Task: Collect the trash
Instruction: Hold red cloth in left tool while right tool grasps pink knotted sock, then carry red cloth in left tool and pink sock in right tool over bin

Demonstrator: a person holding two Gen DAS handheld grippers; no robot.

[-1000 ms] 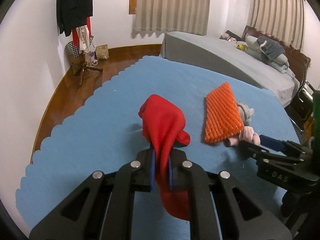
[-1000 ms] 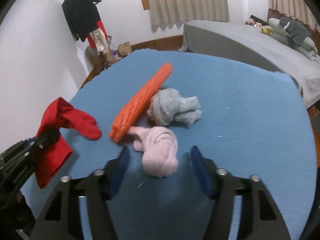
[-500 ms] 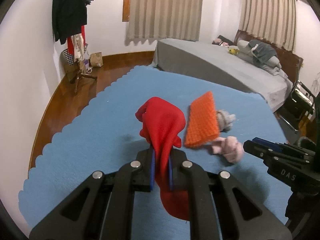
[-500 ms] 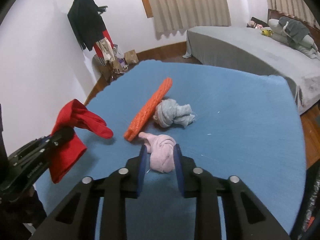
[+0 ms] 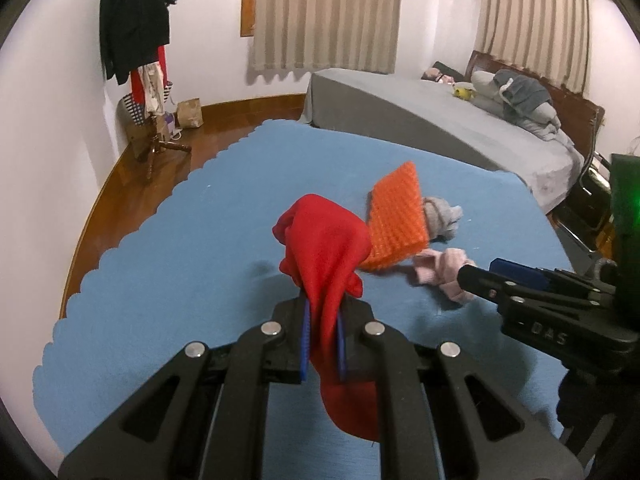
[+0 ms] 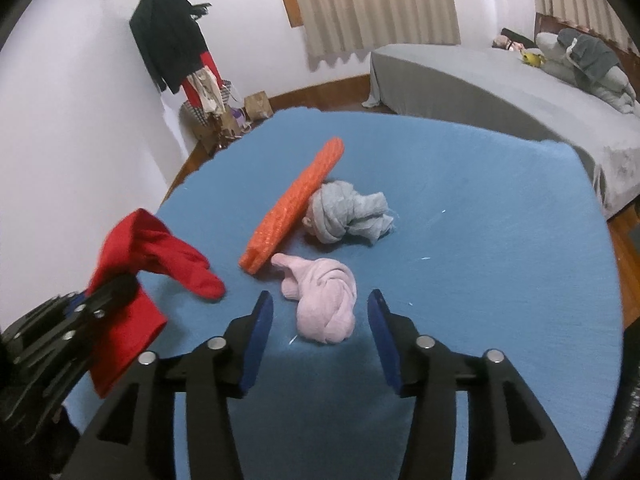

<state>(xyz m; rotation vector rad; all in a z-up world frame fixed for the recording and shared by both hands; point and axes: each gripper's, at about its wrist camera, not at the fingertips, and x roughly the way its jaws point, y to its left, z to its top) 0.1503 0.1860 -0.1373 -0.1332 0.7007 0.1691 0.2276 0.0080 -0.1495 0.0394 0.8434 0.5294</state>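
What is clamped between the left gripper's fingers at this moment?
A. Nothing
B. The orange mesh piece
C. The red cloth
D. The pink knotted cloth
C: the left gripper is shut on the red cloth, which drapes out above and below its fingers, while the pink knotted cloth and the orange mesh piece lie on the blue mat.

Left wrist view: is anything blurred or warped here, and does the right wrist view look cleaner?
Left wrist view: the knotted pink cloth is smeared, the window curtains bow from fisheye distortion. Right wrist view: the pink cloth is sharp, but the red fabric by the left gripper is soft-edged.
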